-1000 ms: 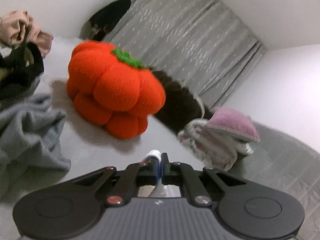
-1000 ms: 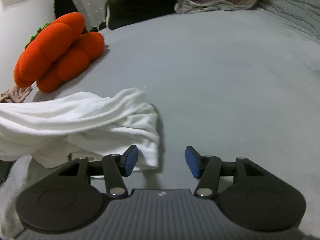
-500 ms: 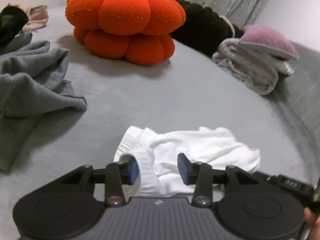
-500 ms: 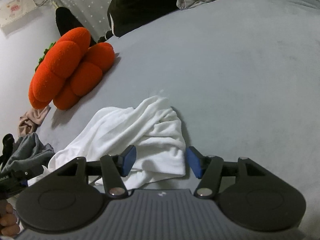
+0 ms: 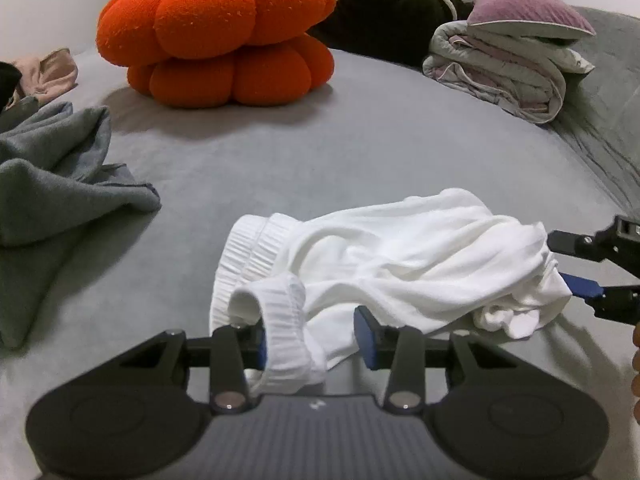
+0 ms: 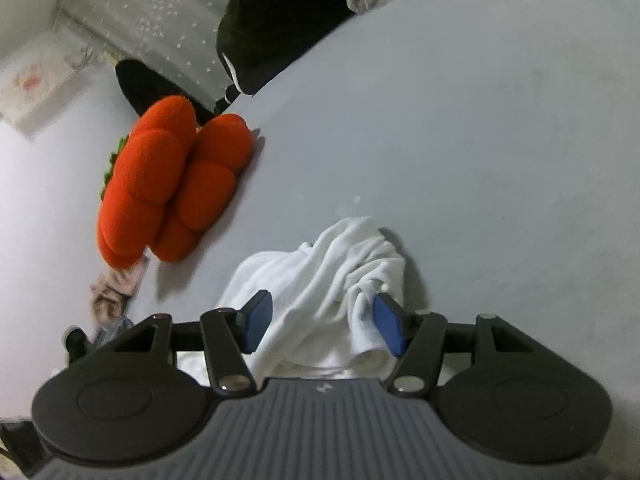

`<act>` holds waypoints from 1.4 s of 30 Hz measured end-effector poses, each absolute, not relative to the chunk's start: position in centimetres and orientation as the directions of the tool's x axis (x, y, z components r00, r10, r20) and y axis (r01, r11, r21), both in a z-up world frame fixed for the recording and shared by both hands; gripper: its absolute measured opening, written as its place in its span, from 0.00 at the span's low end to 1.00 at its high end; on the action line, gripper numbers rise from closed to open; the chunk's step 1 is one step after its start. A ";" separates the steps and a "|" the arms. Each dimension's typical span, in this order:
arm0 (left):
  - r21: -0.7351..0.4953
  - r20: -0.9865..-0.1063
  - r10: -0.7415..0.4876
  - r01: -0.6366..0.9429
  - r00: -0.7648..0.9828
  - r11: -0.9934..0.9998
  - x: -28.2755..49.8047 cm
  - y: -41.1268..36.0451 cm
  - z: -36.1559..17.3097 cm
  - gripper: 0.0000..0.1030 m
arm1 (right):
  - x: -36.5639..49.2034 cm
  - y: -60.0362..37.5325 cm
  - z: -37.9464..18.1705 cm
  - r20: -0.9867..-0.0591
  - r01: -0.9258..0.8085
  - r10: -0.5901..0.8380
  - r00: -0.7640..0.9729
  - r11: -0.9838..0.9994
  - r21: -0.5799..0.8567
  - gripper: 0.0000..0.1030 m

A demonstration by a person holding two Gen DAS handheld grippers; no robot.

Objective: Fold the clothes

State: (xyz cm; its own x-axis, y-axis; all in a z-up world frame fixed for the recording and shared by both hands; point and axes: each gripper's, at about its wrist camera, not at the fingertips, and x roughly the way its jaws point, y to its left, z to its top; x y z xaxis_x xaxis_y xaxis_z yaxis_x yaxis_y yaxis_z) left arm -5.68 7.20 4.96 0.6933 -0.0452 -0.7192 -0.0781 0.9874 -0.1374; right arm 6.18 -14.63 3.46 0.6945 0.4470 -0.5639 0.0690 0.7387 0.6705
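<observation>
Now the crumpled white knit garment with a ribbed waistband [image 5: 384,264] lies dropped on the grey bed sheet [image 5: 360,152], where a second ago the left gripper [image 5: 310,340] pinched it aloft; its jaws are closing around the waistband at twelve o'clock, not yet pressing, likely a regrip for spreading; the right gripper [image 6: 322,324] straddles the far end, parted

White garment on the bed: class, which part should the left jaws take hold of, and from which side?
Grip the ribbed elastic waistband of the white garment, coming from the near edge. It is the thickest, firmest band, curled up off the bed, and already lies between the left gripper jaws, which are closing. The rest is loose, crumpled cloth.
</observation>
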 end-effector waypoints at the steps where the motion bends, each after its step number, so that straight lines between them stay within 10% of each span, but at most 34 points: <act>1: -0.132 -0.721 -0.040 -0.080 0.692 0.988 -5.6 7.2 4.8 0.29 | 6.6 -14.4 3.1 -0.576 0.079 0.444 0.686 0.742 0.666 0.59; 5: -0.130 -0.729 -0.027 -0.099 0.684 0.987 -5.0 7.5 4.2 0.04 | 7.3 -12.7 2.4 -0.622 0.082 0.379 0.685 0.808 0.583 0.55; 8: -0.198 -0.690 -0.047 -0.125 0.722 0.972 -5.3 8.6 5.0 0.03 | 7.1 -12.3 3.1 -0.603 0.052 0.367 0.709 0.825 0.563 0.13; 15: -0.436 -0.377 -0.093 -0.088 0.922 0.896 -9.2 13.0 12.3 0.03 | 3.5 -14.1 10.6 -0.354 -0.105 0.345 0.869 0.828 0.550 0.12; 23: -0.487 -0.295 -0.125 -0.037 0.947 0.872 -10.8 13.1 14.3 0.03 | -2.0 -12.9 16.6 -0.096 -0.265 0.308 0.947 0.911 0.317 0.12; 32: -0.471 -0.538 -0.145 -0.154 0.831 0.868 -7.5 13.1 8.4 0.04 | 2.5 -14.5 8.3 -0.569 -0.085 0.367 0.736 0.884 0.459 0.20; 37: -0.498 -0.568 -0.167 -0.175 0.806 0.849 -7.3 13.6 7.8 0.04 | 2.3 -16.8 6.6 -0.615 0.076 0.333 0.715 0.838 0.541 0.59; 42: -0.498 -0.543 -0.168 -0.154 0.823 0.854 -7.8 13.7 8.4 0.05 | 2.3 -20.7 4.5 -0.621 0.265 0.347 0.703 0.682 0.681 0.59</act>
